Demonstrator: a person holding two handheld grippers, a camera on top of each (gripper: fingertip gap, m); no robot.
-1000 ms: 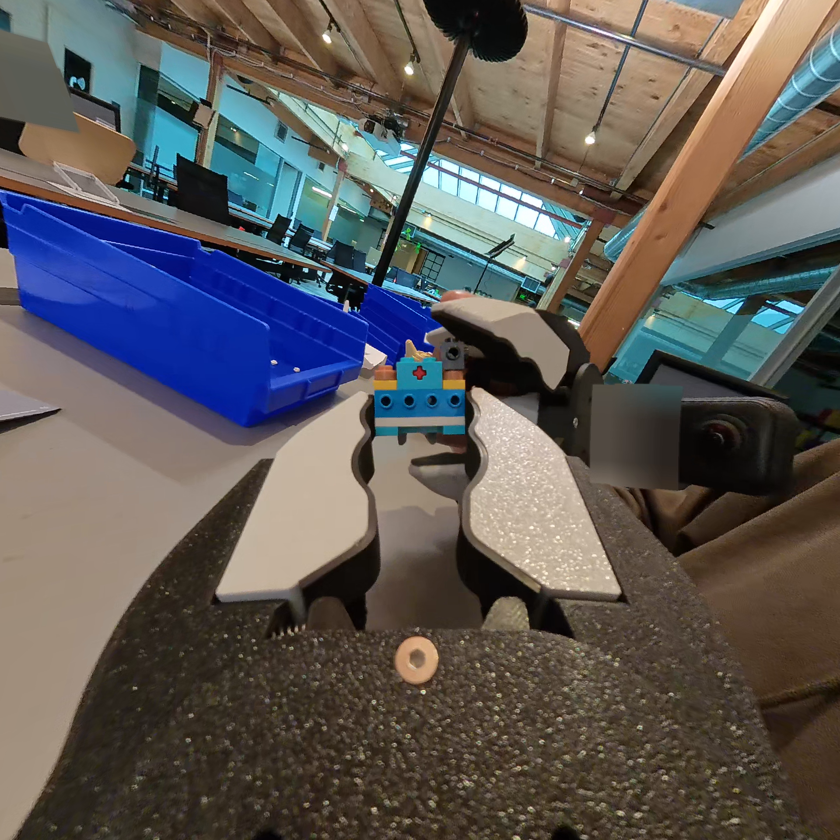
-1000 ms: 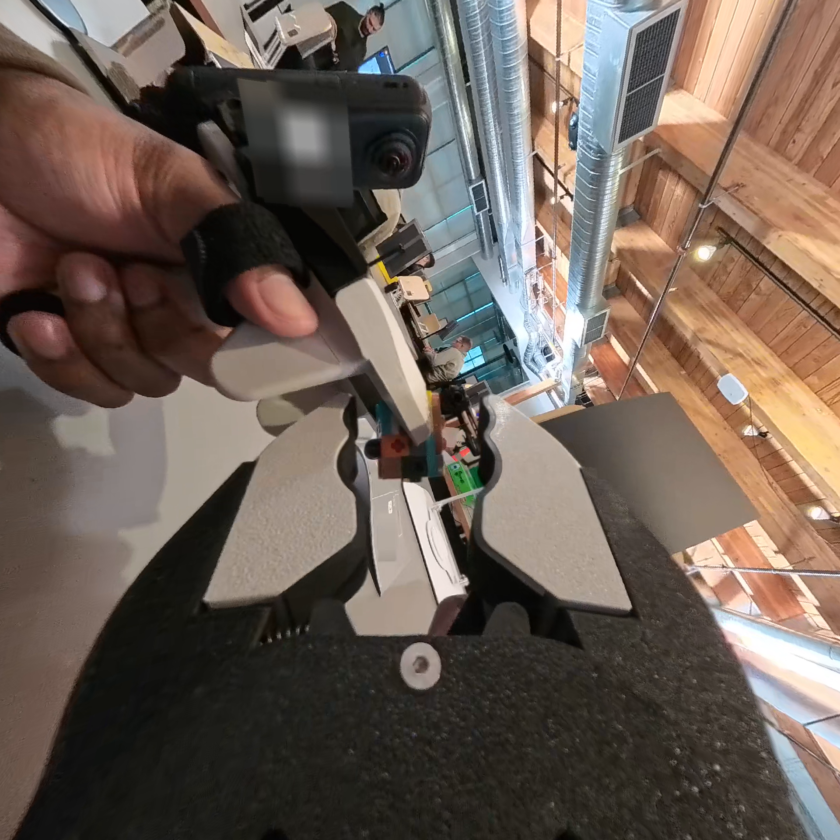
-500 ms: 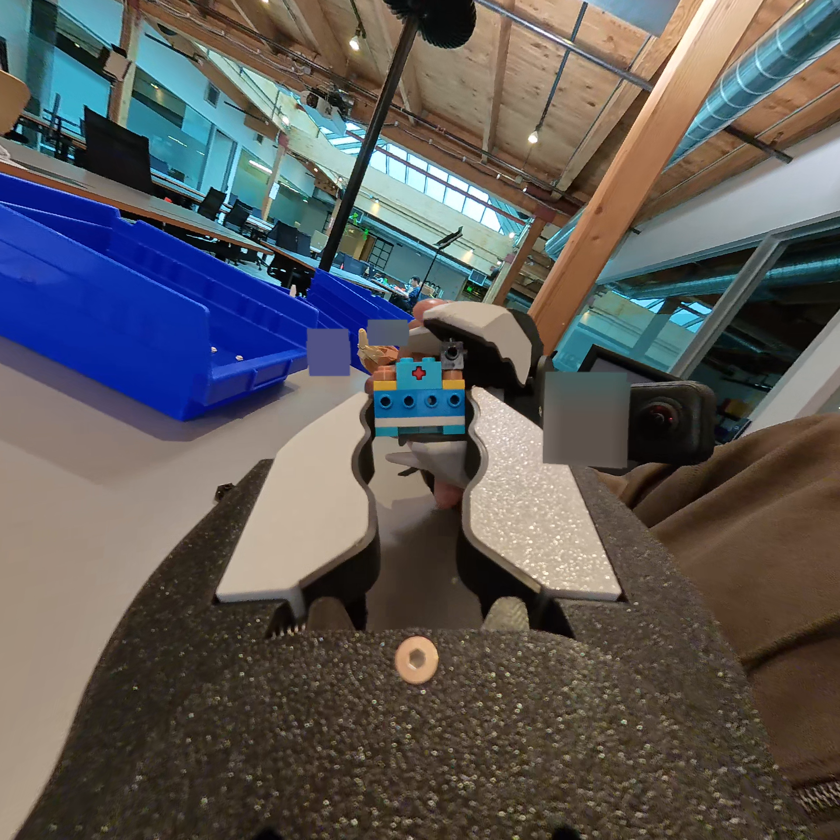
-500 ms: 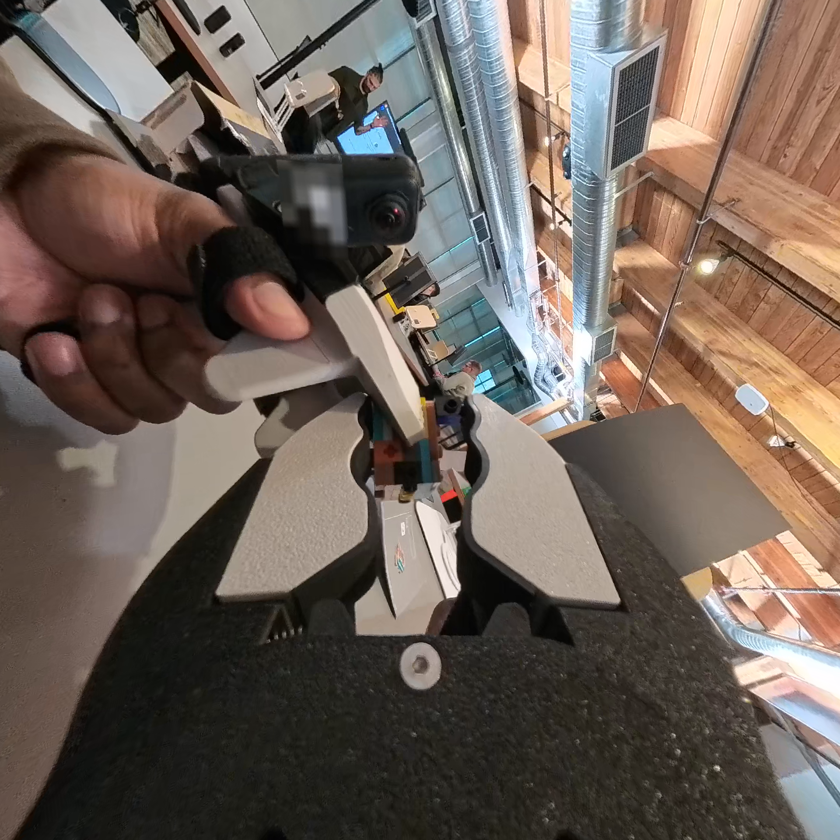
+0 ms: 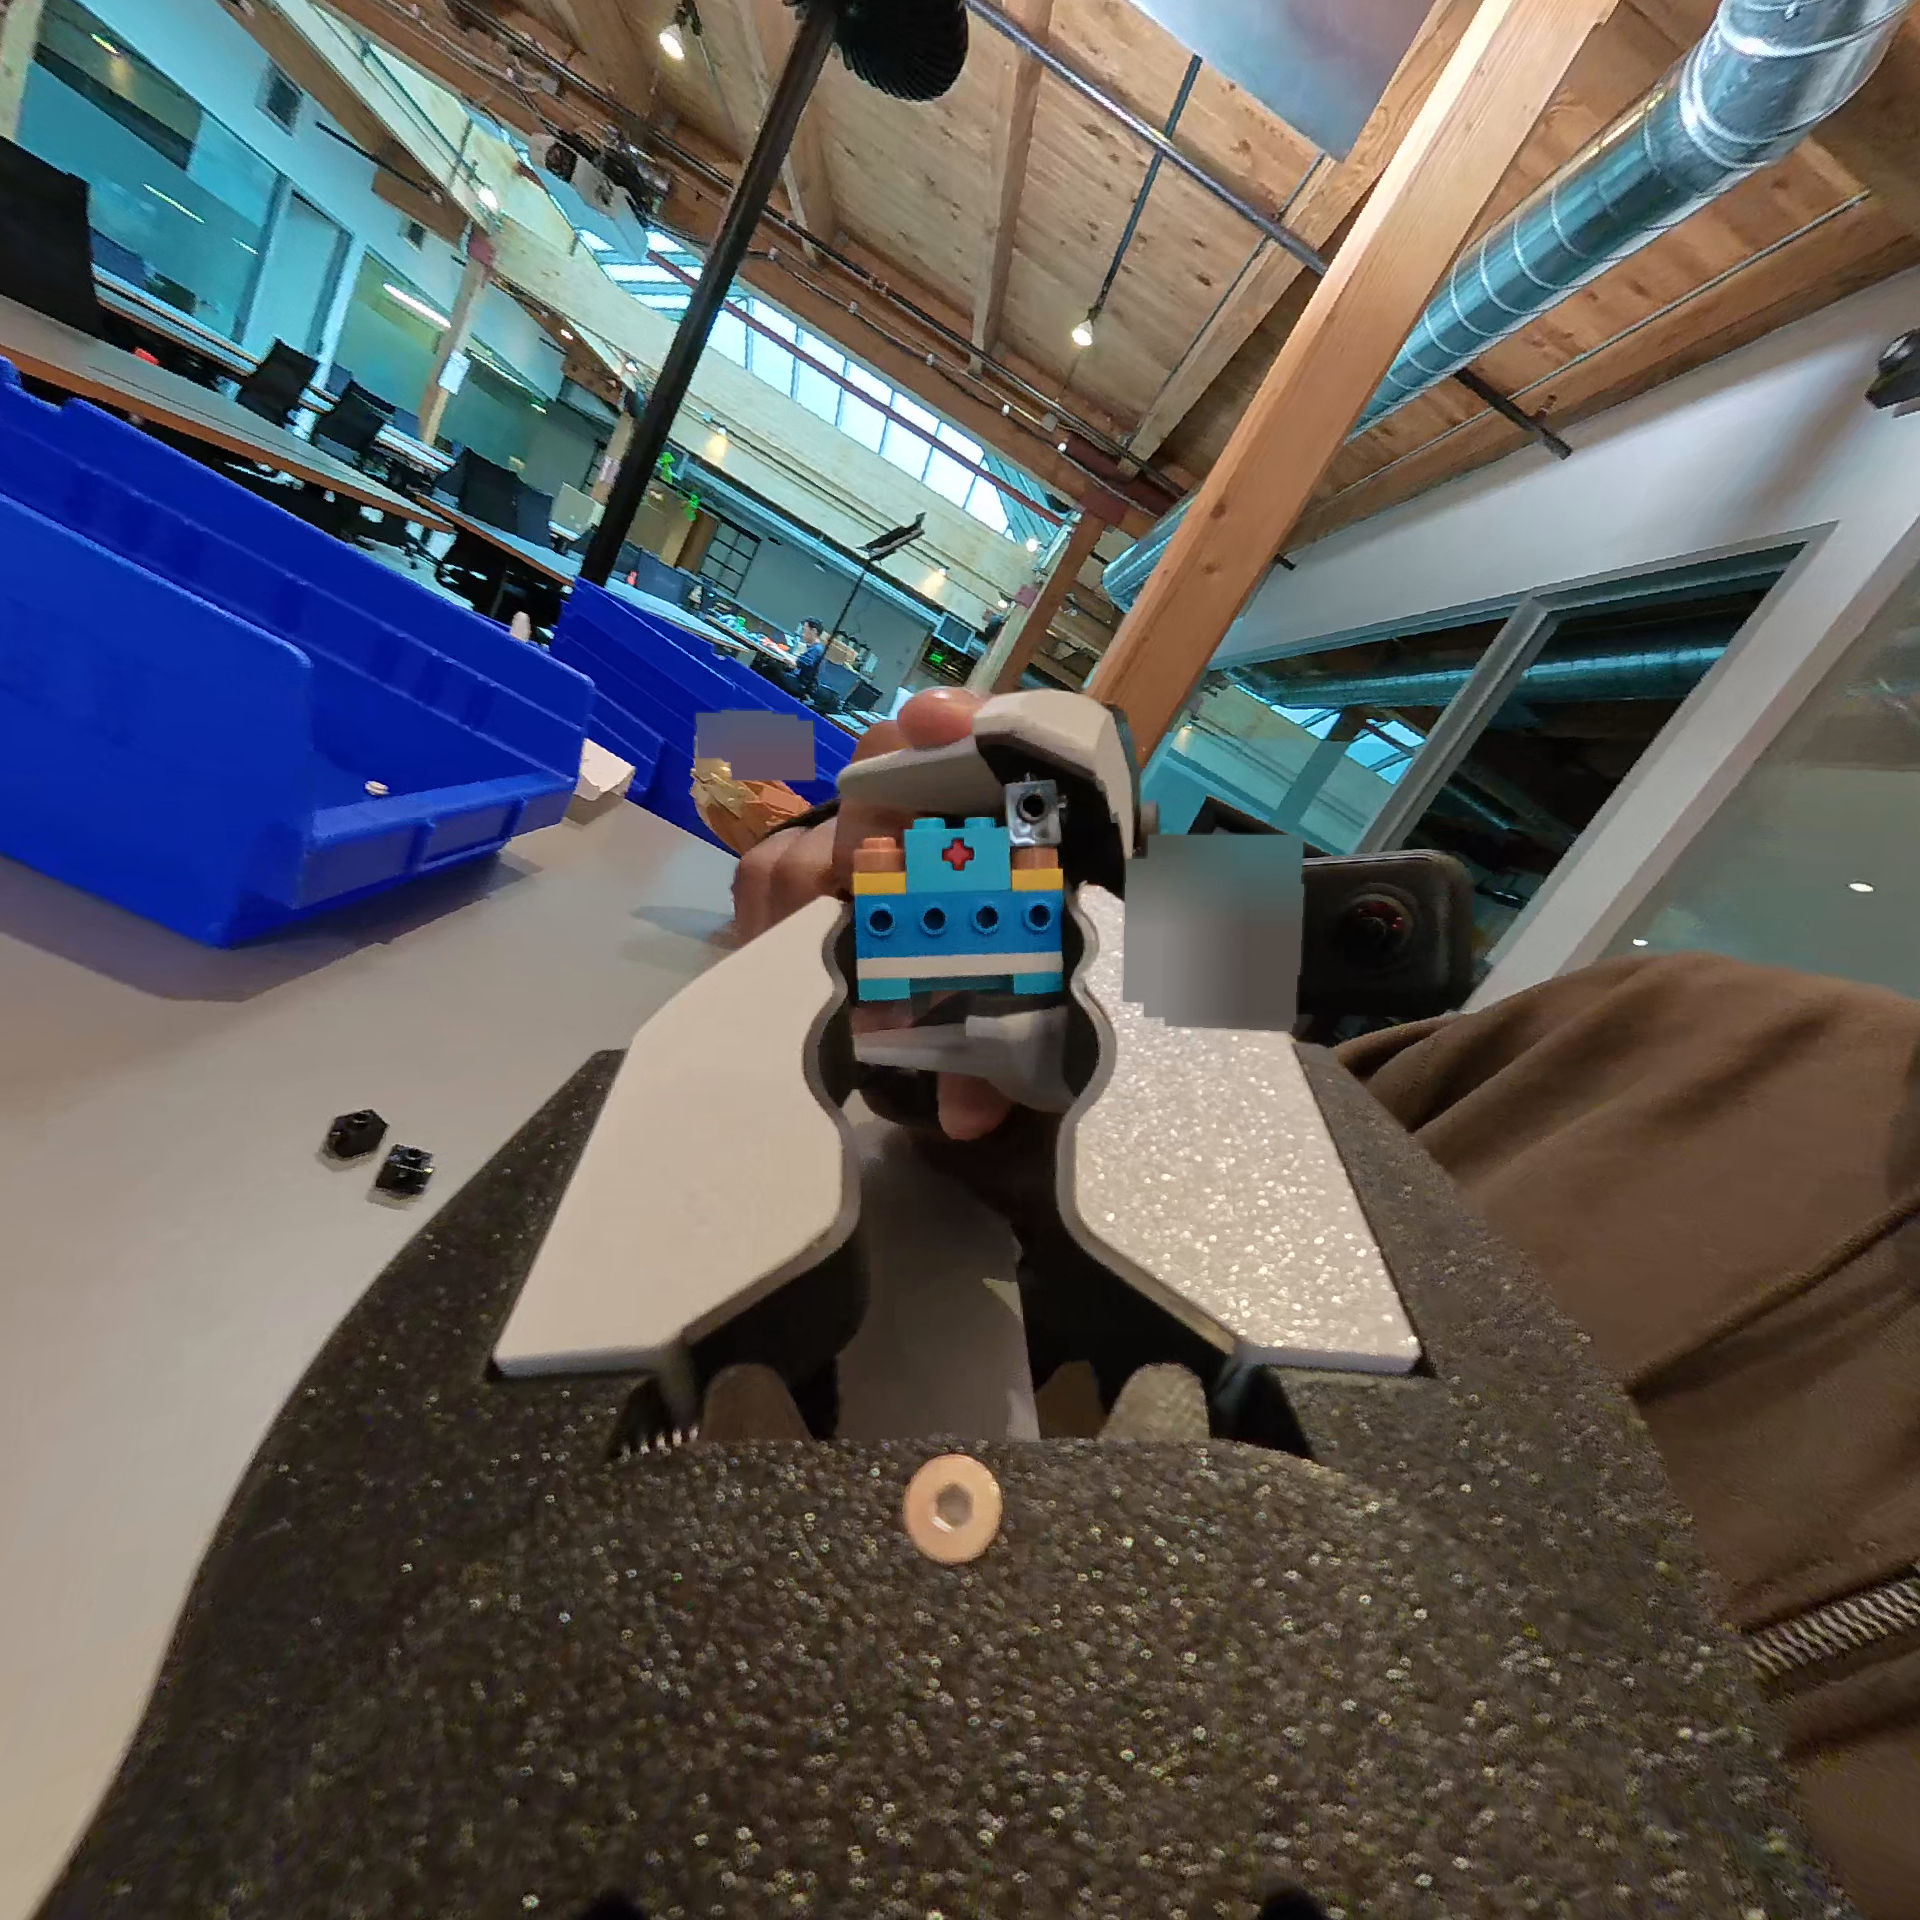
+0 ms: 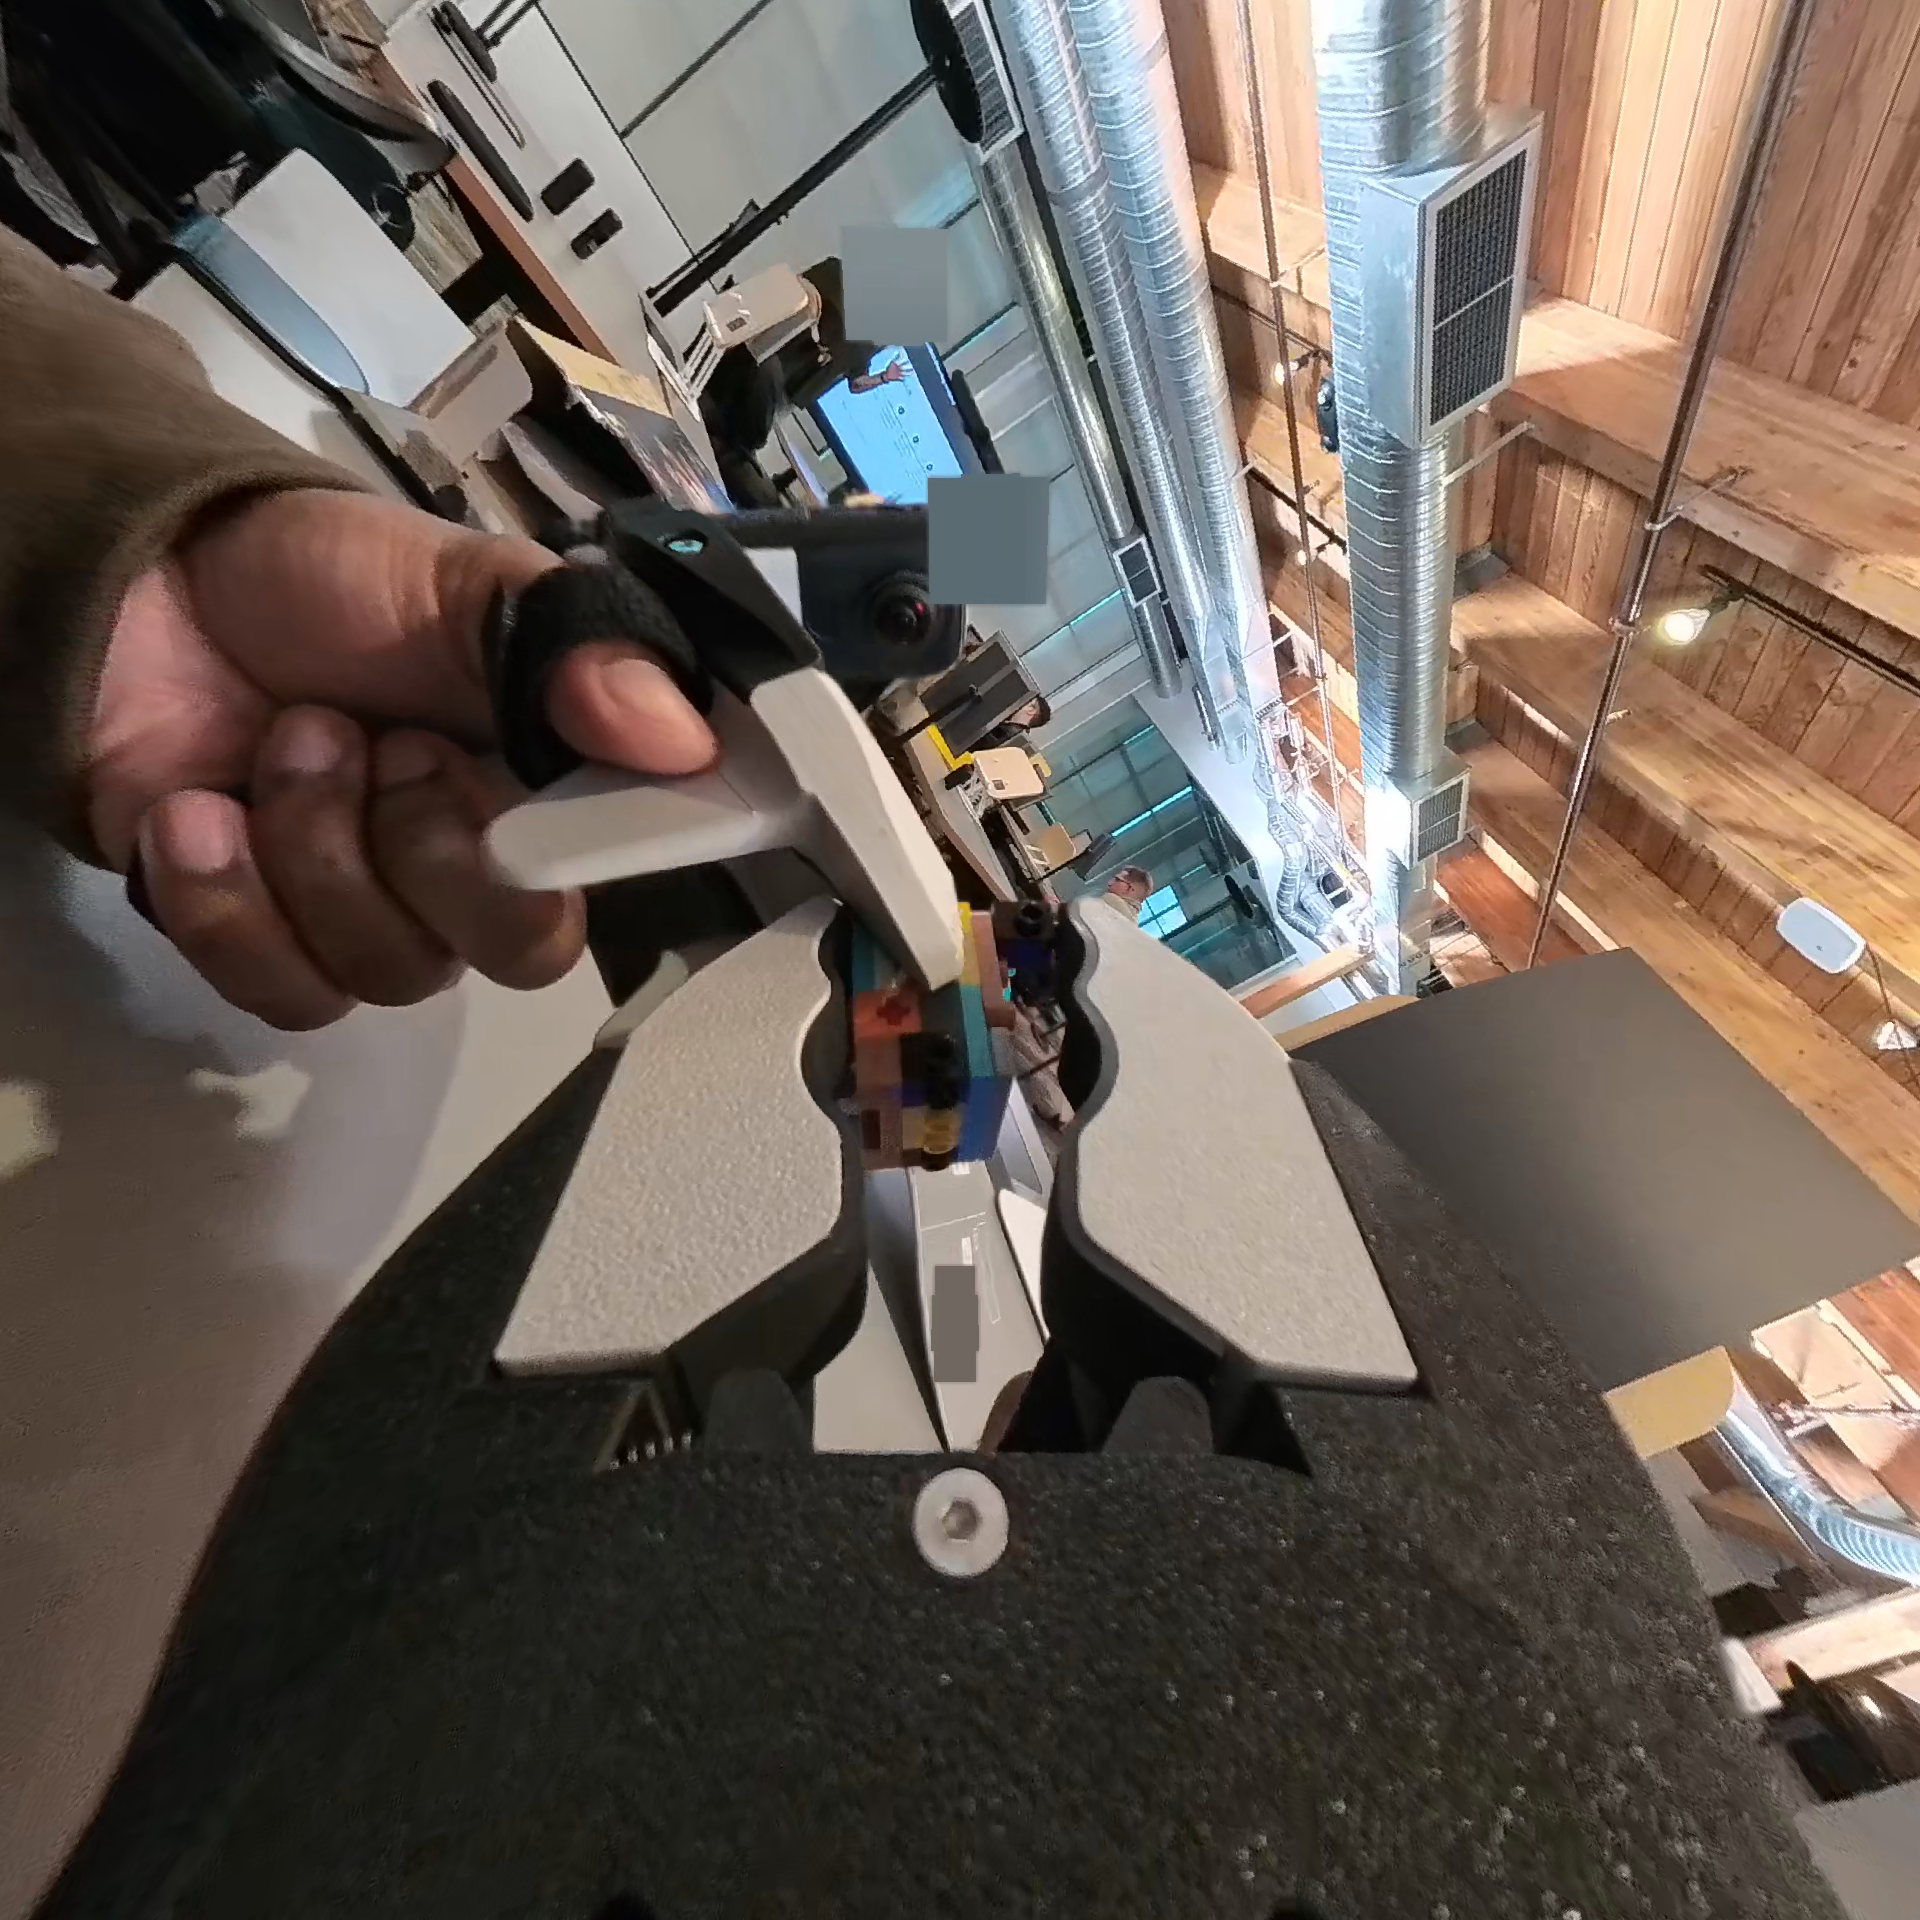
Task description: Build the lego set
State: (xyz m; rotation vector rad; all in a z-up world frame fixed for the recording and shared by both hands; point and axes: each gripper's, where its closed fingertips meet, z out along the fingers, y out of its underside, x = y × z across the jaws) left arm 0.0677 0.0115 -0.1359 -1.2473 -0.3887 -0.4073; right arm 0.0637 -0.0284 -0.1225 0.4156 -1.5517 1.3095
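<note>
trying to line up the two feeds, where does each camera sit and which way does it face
Left wrist view: on the left gripper, facing along the grey table past blue plastic bins; a brown sleeve shows.
Right wrist view: on the right gripper, tilted toward the wooden ceiling; the left hand shows.
Shared: the small blue brick model clamped in the left gripper, and each other's gripper.

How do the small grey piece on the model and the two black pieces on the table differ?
The grey piece sits at the model's top corner, held off the table in the left tongs; the black pieces lie loose on the table. Grey versus black. All are small.
</note>
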